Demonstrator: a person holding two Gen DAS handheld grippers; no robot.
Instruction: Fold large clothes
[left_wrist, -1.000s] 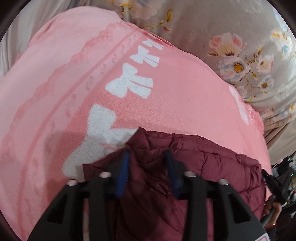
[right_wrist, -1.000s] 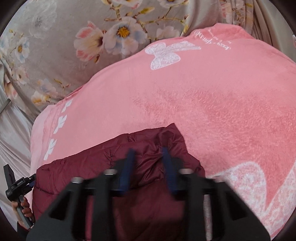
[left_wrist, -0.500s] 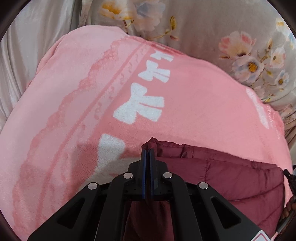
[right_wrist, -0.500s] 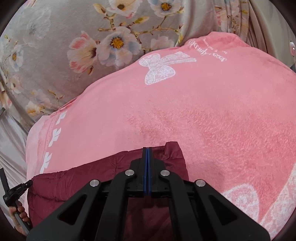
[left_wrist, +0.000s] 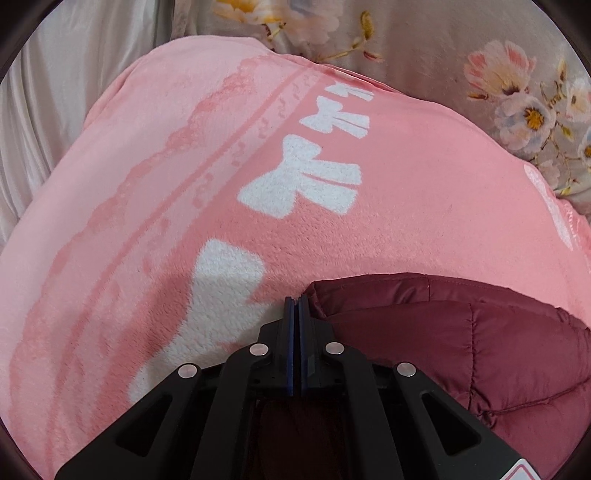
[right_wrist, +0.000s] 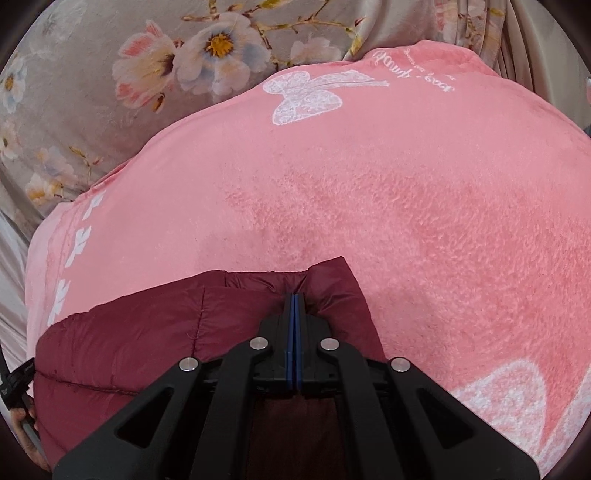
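Note:
A dark red quilted puffer jacket (left_wrist: 480, 339) lies on a pink fleece blanket (left_wrist: 406, 221). My left gripper (left_wrist: 296, 301) is shut on the jacket's left corner, with fabric pinched between the blue pads. In the right wrist view the same jacket (right_wrist: 147, 332) spreads to the left, and my right gripper (right_wrist: 294, 297) is shut on its right corner. The jacket's near part is hidden under both gripper bodies.
The pink blanket (right_wrist: 406, 221) with white bow prints covers a bed. A grey floral sheet (right_wrist: 110, 92) lies beyond it, also showing in the left wrist view (left_wrist: 480, 55). Pale curtain folds (left_wrist: 55, 110) hang at far left. The other gripper's handle (right_wrist: 14, 376) shows at the left edge.
Both grippers have closed from open onto the jacket's corners. The left gripper has slid towards the jacket's left corner.

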